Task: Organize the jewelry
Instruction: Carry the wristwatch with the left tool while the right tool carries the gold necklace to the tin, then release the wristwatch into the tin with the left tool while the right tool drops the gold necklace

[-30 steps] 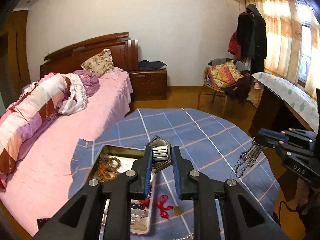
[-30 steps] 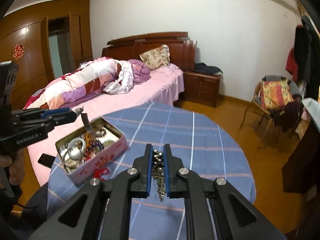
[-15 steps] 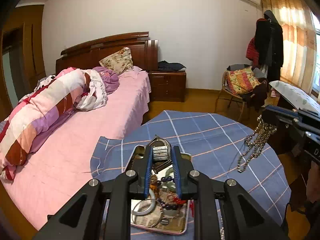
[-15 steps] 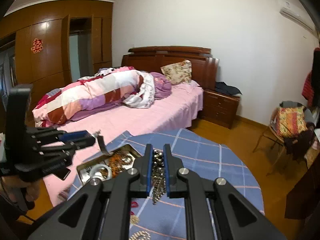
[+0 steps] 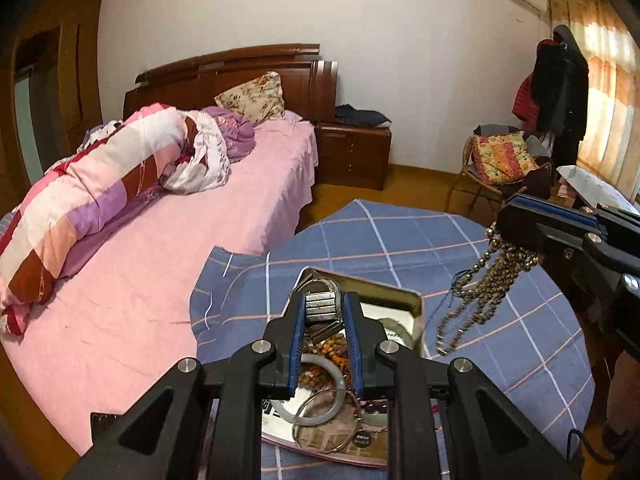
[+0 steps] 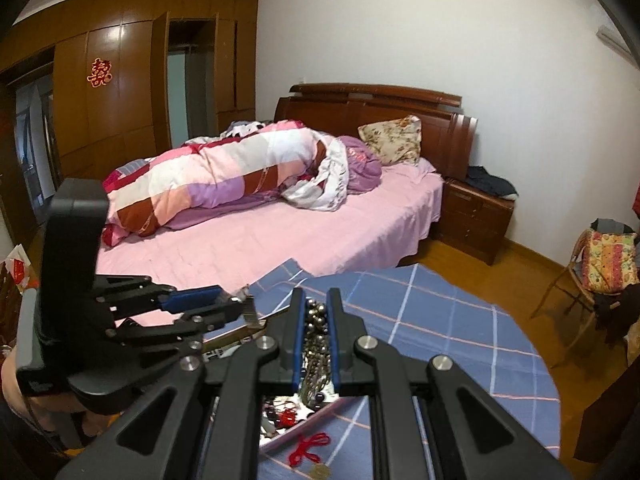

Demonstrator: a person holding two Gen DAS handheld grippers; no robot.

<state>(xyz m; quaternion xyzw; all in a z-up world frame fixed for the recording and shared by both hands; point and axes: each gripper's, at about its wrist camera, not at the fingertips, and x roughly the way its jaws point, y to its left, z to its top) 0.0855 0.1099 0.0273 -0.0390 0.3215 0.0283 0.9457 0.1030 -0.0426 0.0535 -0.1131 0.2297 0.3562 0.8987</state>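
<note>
Left gripper clamping metal watchband, tin label perhaps unreadable

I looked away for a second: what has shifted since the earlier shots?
Both grippers moved in over the tin: the left gripper now holds the watch above its contents, and the right gripper brought the bead necklace alongside. Nothing was let go; both jaws stay clamped. The red charm remains on the cloth.
</note>
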